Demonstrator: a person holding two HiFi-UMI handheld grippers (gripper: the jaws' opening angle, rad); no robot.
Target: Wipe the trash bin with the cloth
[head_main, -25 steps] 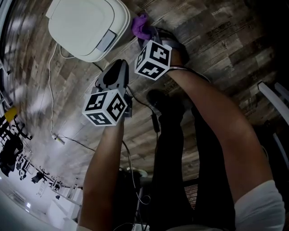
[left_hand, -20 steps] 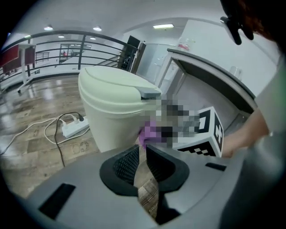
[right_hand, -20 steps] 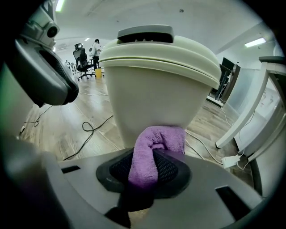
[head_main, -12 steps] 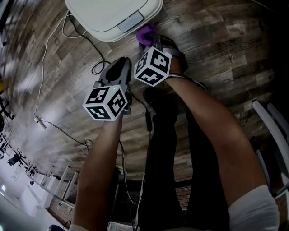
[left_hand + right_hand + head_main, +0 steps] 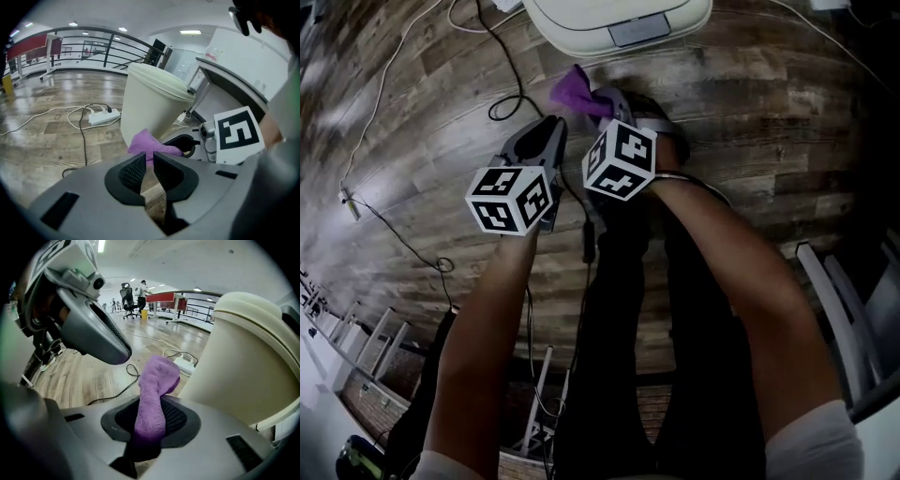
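The cream trash bin [image 5: 619, 23] with its closed lid stands on the wood floor at the top of the head view. It also fills the right of the right gripper view [image 5: 253, 362]. A purple cloth [image 5: 574, 92] sticks out of my right gripper [image 5: 602, 101], just short of the bin's front. That gripper [image 5: 155, 404] is shut on the cloth [image 5: 157, 380]. My left gripper [image 5: 542, 136] hovers beside it on the left, its jaws almost together with nothing between them [image 5: 149, 159]. From there the cloth [image 5: 149, 144] and bin [image 5: 154, 108] lie just ahead.
A black cable [image 5: 502, 103] and a white cord run over the floor left of the bin to a power strip [image 5: 104, 116]. The person's dark-trousered legs [image 5: 656, 309] are below the grippers. A chair [image 5: 853, 300] stands at the right.
In the head view the bin has slid from upper left to top centre. Both grippers have travelled across the floor, side by side. The cloth stays in the right gripper.
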